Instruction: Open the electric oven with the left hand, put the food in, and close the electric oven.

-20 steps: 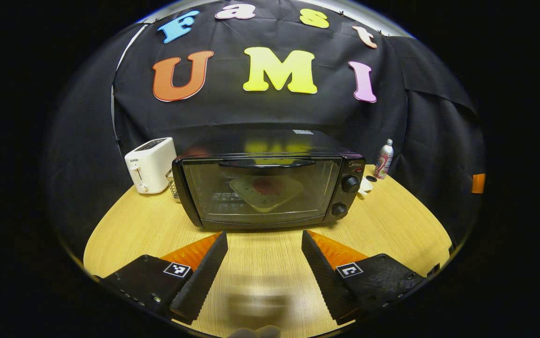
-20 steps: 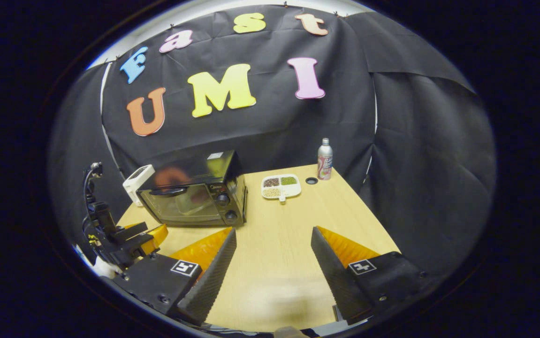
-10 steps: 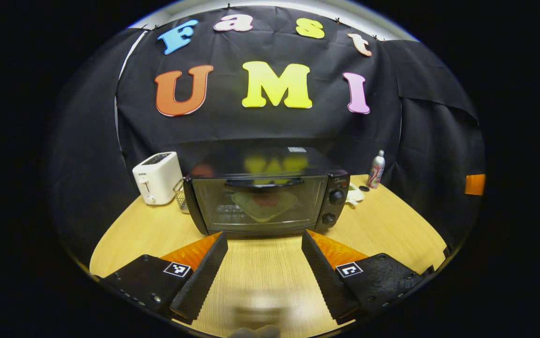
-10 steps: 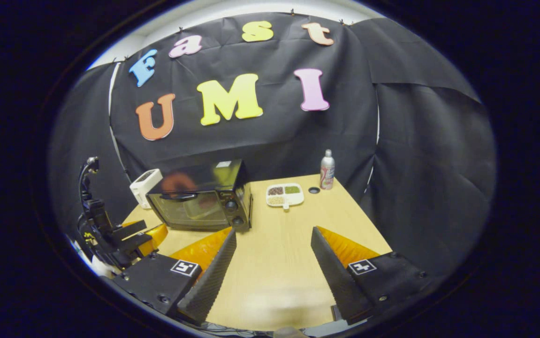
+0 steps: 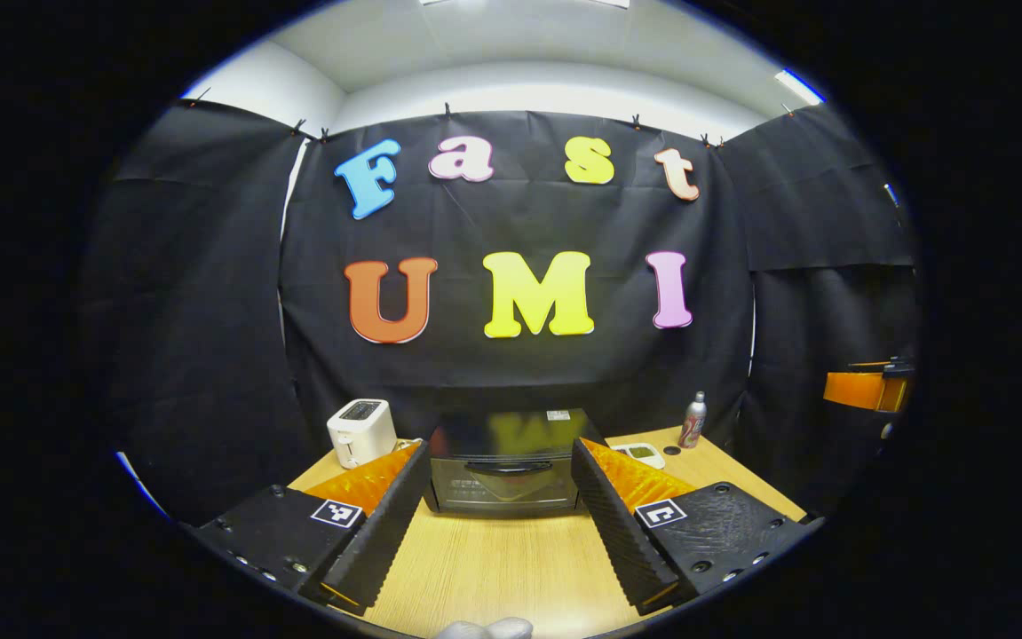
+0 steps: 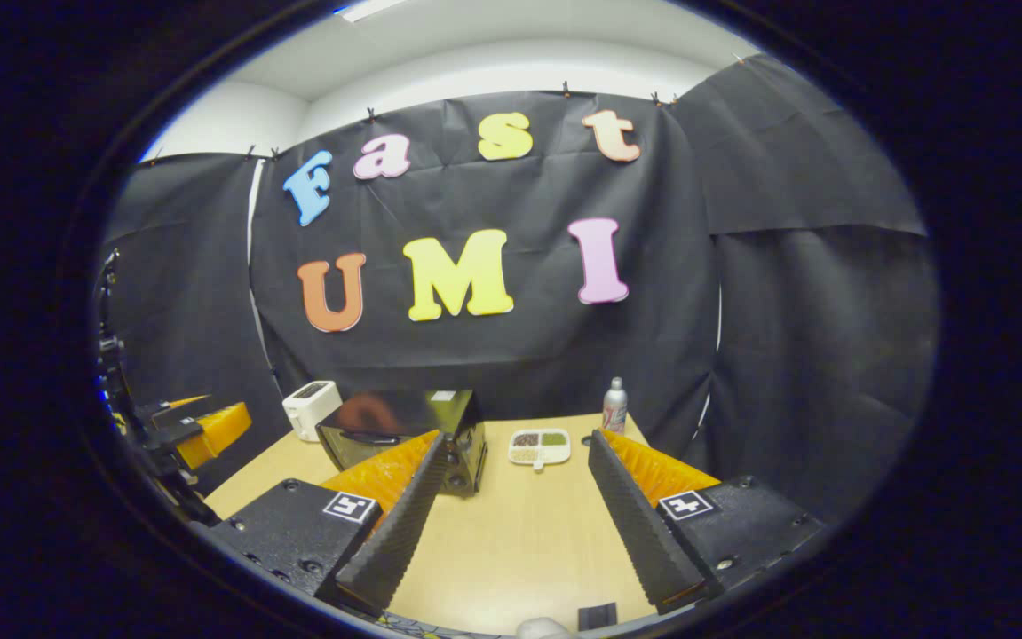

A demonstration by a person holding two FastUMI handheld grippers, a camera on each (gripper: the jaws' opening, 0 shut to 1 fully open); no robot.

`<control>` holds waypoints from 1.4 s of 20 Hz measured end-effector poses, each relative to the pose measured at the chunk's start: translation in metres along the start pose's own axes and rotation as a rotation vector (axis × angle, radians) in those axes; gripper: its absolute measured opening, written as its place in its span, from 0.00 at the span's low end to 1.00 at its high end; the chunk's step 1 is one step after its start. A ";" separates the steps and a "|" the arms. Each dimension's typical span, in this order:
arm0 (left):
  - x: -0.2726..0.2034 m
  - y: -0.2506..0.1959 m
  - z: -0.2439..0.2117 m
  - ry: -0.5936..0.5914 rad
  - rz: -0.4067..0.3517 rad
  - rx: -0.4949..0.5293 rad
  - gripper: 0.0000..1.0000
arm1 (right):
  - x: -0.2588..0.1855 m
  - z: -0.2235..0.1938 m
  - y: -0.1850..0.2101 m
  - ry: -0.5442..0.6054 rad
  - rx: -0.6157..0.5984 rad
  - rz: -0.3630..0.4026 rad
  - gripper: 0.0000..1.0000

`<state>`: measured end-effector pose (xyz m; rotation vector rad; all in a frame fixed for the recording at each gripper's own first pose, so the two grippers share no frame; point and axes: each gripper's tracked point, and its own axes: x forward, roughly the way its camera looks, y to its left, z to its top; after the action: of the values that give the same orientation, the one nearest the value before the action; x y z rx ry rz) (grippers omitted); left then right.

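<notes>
The black electric oven [image 5: 506, 461] stands at the far middle of the wooden table [image 5: 493, 568], its glass door closed and its handle across the top of the door. What lies behind the glass is too small to make out. My left gripper [image 5: 500, 446] is open, well back from the oven, and holds nothing. In the right gripper view the oven [image 6: 386, 430] is at the left. My right gripper [image 6: 518, 437] is open and holds nothing. The left gripper [image 6: 209, 426] appears at that view's far left edge, held above the table.
A white toaster [image 5: 361, 430] stands left of the oven. A white divided tray of food [image 6: 539, 446] and a bottle [image 6: 614, 406] sit at the back right of the table [image 6: 519, 532]. Black cloth walls close in the booth.
Both grippers have drawn back from the oven and tilted upward, so the oven looks much smaller and the ceiling has come into view. The oven door stays closed and both grippers stay open.
</notes>
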<state>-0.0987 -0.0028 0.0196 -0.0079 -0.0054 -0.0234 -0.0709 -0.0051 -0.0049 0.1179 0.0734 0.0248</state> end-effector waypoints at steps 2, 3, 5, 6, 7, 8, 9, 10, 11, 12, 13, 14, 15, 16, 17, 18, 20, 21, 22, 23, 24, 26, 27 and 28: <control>-0.029 -0.006 0.016 -0.028 0.016 0.011 0.95 | -0.018 0.011 -0.011 -0.042 -0.014 0.008 1.00; -0.042 -0.013 0.019 -0.031 0.013 0.003 0.95 | -0.027 0.013 -0.014 -0.058 -0.020 0.015 0.96; -0.061 -0.023 0.021 -0.031 0.017 -0.012 0.96 | -0.042 0.018 -0.022 -0.092 -0.048 0.022 0.96; -0.069 -0.024 0.023 -0.036 0.025 -0.007 0.95 | -0.049 0.019 -0.025 -0.113 -0.064 0.020 0.96; -0.075 -0.025 0.026 -0.049 0.034 0.001 0.96 | -0.059 0.021 -0.023 -0.130 -0.074 0.024 0.96; -0.079 -0.027 0.025 -0.043 0.039 0.006 0.96 | -0.064 0.019 -0.021 -0.140 -0.079 0.033 0.95; -0.084 -0.029 0.021 -0.038 0.041 0.006 0.96 | -0.069 0.013 -0.018 -0.136 -0.075 0.043 0.96; -0.087 -0.031 0.021 -0.034 0.041 0.006 0.96 | -0.073 0.009 -0.016 -0.128 -0.069 0.058 1.00; -0.089 -0.032 0.023 -0.037 0.044 0.005 0.96 | -0.075 0.004 -0.016 -0.119 -0.063 0.064 0.96; -0.090 -0.032 0.027 -0.039 0.045 0.004 0.96 | -0.077 0.002 -0.017 -0.113 -0.060 0.068 0.96; -0.093 -0.034 0.028 -0.044 0.044 0.001 0.96 | -0.077 0.002 -0.019 -0.113 -0.059 0.067 0.96; -0.094 -0.036 0.029 -0.041 0.042 0.002 0.95 | -0.079 0.003 -0.019 -0.114 -0.052 0.069 0.96; -0.095 -0.036 0.029 -0.040 0.044 0.005 0.96 | -0.079 0.001 -0.021 -0.113 -0.047 0.066 0.96; -0.096 -0.036 0.030 -0.042 0.042 0.009 0.96 | -0.080 0.001 -0.022 -0.113 -0.045 0.064 0.96; -0.097 -0.036 0.030 -0.039 0.045 0.010 0.96 | -0.080 0.000 -0.023 -0.113 -0.044 0.061 0.96; -0.097 -0.037 0.029 -0.037 0.045 0.009 0.96 | -0.081 -0.002 -0.025 -0.112 -0.044 0.059 0.96; -0.097 -0.036 0.027 -0.032 0.047 0.009 0.96 | -0.081 -0.006 -0.024 -0.105 -0.045 0.059 0.96; -0.098 -0.037 0.026 -0.029 0.050 0.011 0.96 | -0.081 -0.007 -0.025 -0.104 -0.045 0.058 0.96; -0.098 -0.037 0.025 -0.027 0.051 0.011 0.96 | -0.082 -0.009 -0.025 -0.099 -0.043 0.057 0.96; -0.097 -0.037 0.024 -0.028 0.051 0.007 0.96 | -0.080 -0.011 -0.024 -0.091 -0.043 0.058 0.96; -0.096 -0.036 0.025 -0.030 0.051 0.004 0.96 | -0.079 -0.012 -0.024 -0.087 -0.044 0.059 0.96; -0.097 -0.036 0.025 -0.030 0.050 0.001 0.96 | -0.077 -0.011 -0.023 -0.086 -0.042 0.061 1.00; -0.096 -0.036 0.025 -0.030 0.050 0.001 0.96 | -0.076 -0.010 -0.021 -0.088 -0.042 0.062 0.96; -0.096 -0.035 0.024 -0.029 0.052 0.003 0.96 | -0.076 -0.008 -0.019 -0.091 -0.046 0.064 0.96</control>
<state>-0.1956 -0.0356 0.0432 -0.0058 -0.0342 0.0292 -0.1468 -0.0256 -0.0100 0.0757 -0.0215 0.0850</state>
